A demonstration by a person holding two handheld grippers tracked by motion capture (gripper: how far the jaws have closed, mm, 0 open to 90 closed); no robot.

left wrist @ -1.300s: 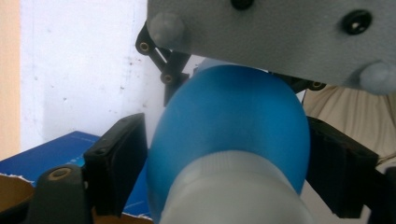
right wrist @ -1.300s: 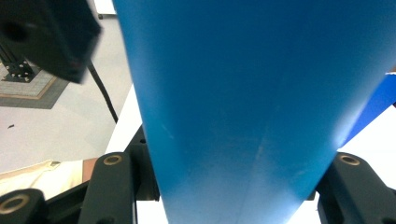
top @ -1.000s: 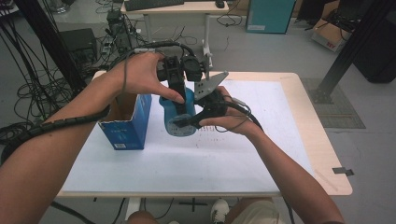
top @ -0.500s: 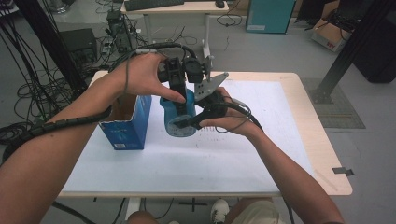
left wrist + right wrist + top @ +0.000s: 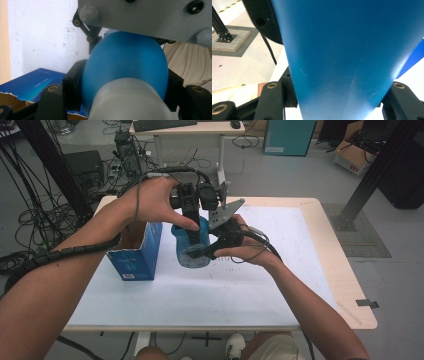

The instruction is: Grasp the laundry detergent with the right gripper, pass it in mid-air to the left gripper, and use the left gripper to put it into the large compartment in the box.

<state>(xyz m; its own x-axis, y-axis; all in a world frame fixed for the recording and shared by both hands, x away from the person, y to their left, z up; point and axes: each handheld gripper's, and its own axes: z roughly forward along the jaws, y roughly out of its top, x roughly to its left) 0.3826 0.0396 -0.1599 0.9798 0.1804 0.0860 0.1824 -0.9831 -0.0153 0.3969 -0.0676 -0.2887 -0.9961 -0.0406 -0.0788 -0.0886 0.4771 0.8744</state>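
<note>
A blue plastic bottle [image 5: 191,245] hangs tilted above the white table top [image 5: 280,285], held from two sides. My left gripper [image 5: 192,222] comes down from the far side and is shut on the bottle's shoulder. In the left gripper view the blue bottle [image 5: 125,62] bulges between the black pads [image 5: 72,88], with its whitish cap [image 5: 127,102] nearest the camera. My right gripper [image 5: 204,250] is shut on the lower body from the right. The right gripper view has the blue bottle [image 5: 347,50] wedged between the two jaws.
An open blue cardboard box [image 5: 134,255] stands on the table just left of the bottle, under the left forearm. The right gripper's grey plate [image 5: 150,15] sits close above the bottle. Cables, a desk and black frame posts stand beyond the table.
</note>
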